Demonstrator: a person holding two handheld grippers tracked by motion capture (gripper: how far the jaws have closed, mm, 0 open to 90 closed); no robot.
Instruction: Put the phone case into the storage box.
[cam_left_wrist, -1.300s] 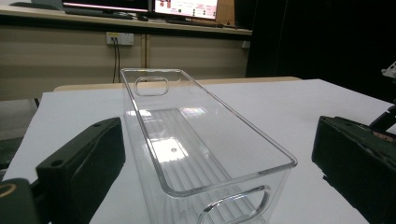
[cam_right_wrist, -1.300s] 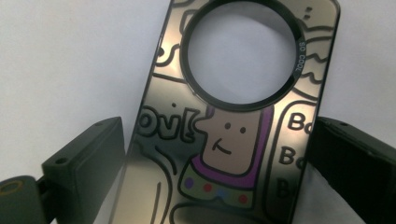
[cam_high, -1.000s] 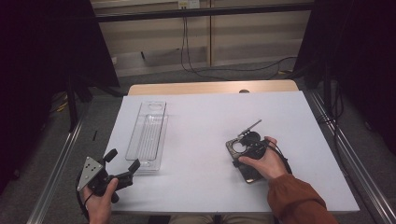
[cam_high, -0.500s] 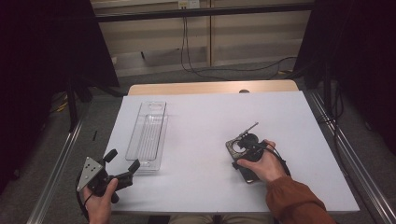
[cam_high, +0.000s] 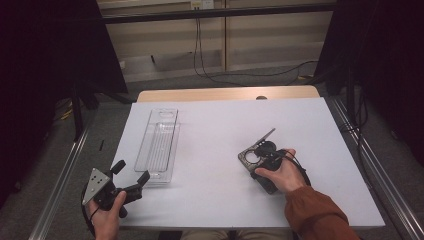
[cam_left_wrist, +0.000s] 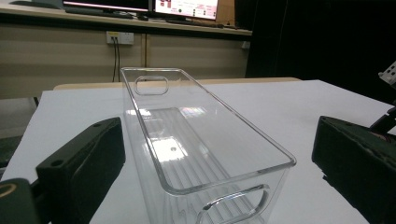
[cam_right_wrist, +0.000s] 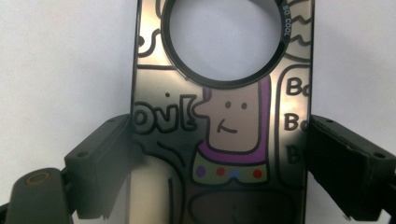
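Right gripper view showed the phone case (cam_right_wrist: 224, 116) lying flat on the white tabletop (cam_right_wrist: 70, 56) between that gripper's spread jaws, one black jaw at each long edge, the left one touching or nearly so, the right just beside the edge; whether they had begun to press I could not tell. The case looked dark and glossy, printed with a cartoon figure in a purple collar with coloured dots, bubble lettering around it, and a round black ring framing a hole near its far end. In the high view the right gripper (cam_high: 264, 161) sat on the case right of the tabletop's middle, well apart from the clear plastic bin (cam_high: 159, 145) at the left; the left gripper (cam_high: 131, 181) hovered just before the bin's near end with jaws wide apart. Judging by its thinness, the case would probably be light, slightly flexible and slippery on its shiny face; a hold across the two long edges, below the ring, seemed soundest, with modest pressure so it would not bow or pop out.
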